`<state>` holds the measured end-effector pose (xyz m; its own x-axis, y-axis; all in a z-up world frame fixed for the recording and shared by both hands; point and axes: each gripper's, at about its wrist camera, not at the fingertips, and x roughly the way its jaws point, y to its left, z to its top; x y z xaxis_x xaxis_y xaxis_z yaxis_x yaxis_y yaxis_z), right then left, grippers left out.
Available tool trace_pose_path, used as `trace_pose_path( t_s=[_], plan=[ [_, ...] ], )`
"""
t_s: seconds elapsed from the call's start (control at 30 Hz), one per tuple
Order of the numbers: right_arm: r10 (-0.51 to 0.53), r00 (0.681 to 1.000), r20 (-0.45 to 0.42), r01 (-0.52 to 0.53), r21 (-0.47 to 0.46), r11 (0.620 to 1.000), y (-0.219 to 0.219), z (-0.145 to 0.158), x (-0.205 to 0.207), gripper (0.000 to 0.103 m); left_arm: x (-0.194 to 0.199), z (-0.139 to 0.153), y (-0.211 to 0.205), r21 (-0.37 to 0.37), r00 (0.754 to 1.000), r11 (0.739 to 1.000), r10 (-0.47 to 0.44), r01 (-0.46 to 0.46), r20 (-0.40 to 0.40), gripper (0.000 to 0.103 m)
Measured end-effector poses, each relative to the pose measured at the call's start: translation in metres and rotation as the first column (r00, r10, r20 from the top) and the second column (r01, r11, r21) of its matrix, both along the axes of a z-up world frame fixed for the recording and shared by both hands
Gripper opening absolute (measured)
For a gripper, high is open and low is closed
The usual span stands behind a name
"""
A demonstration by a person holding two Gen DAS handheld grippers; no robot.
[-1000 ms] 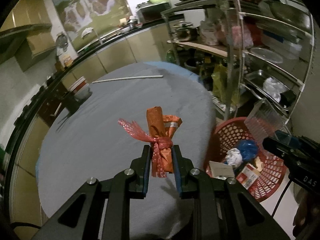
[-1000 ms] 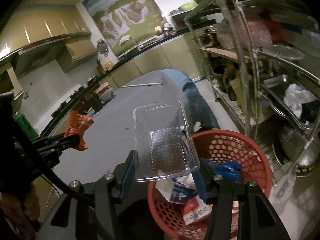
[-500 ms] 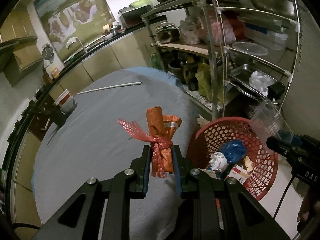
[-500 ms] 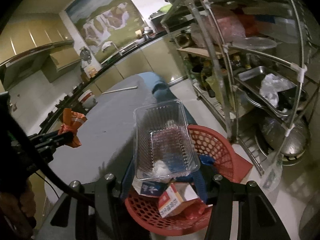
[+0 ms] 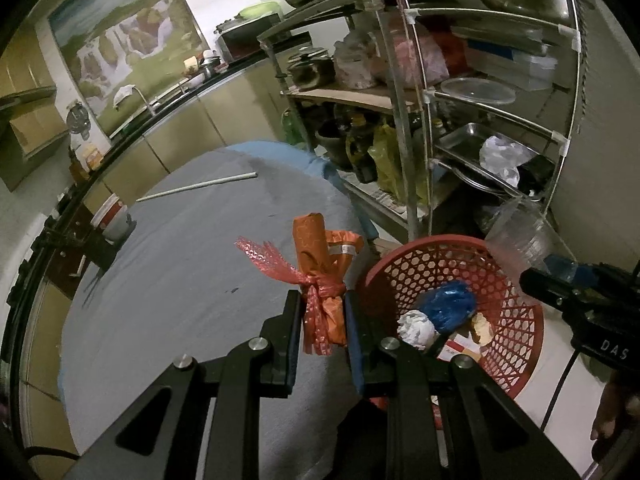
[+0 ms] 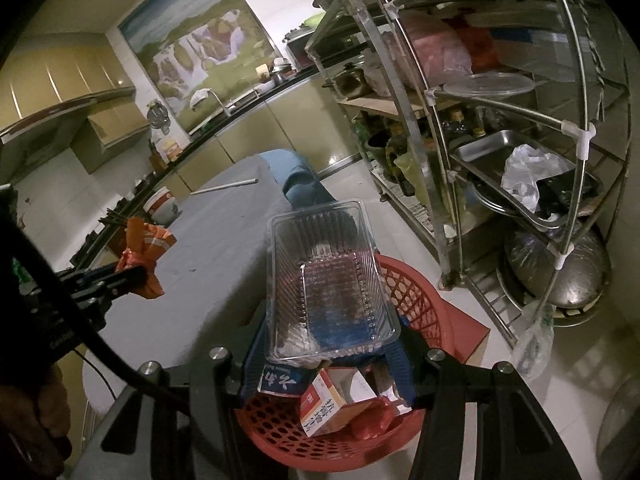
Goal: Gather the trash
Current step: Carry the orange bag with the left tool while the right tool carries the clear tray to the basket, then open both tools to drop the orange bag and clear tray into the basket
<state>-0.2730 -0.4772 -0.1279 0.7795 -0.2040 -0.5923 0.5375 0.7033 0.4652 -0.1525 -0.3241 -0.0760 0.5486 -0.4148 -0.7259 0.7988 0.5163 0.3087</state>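
Both claws' pads are hidden: orange wrapper (image 5: 320, 276), clear tray (image 6: 328, 280).

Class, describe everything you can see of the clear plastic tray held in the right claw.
The clear plastic tray is a shallow, empty rectangular punnet of thin transparent plastic, with ribbed walls, a flat rim and rounded corners. It is tilted, its open side facing the camera. The right claw grips its near end between blue pads. It hangs over the red basket, whose trash shows through it, beside the grey-covered table.
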Motion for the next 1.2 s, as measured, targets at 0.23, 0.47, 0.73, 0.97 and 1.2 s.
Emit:
trace_pose_path(
  t_s=[0.23, 0.47, 0.73, 0.97, 1.2],
  plan=[
    [-0.001, 1.000, -0.006, 0.001, 0.011, 1.000, -0.002, -0.003, 0.002, 0.056, -0.003, -0.004, -0.007, 0.012, 1.000, 1.000, -0.021, 0.021, -0.008, 0.022],
    [-0.004, 1.000, -0.010, 0.004, 0.028, 1.000, -0.006, -0.007, 0.002, 0.056, -0.004, -0.010, -0.013, 0.029, 0.999, 0.999, -0.039, 0.039, -0.020, 0.022],
    [0.002, 1.000, -0.014, -0.001, 0.045, 0.999, -0.008, -0.013, 0.004, 0.056, -0.002, -0.017, -0.019, 0.043, 0.998, 0.998, -0.047, 0.049, -0.039, 0.023],
    [0.006, 1.000, -0.025, -0.004, 0.075, 0.997, -0.009, -0.023, 0.007, 0.056, 0.000, -0.027, -0.023, 0.059, 0.997, 0.997, -0.055, 0.059, -0.056, 0.023],
    [0.005, 0.999, -0.032, -0.002, 0.089, 0.996, -0.013, -0.028, 0.009, 0.056, 0.000, -0.032, -0.028, 0.045, 0.991, 0.994, -0.091, 0.096, -0.094, 0.023]
  ],
)
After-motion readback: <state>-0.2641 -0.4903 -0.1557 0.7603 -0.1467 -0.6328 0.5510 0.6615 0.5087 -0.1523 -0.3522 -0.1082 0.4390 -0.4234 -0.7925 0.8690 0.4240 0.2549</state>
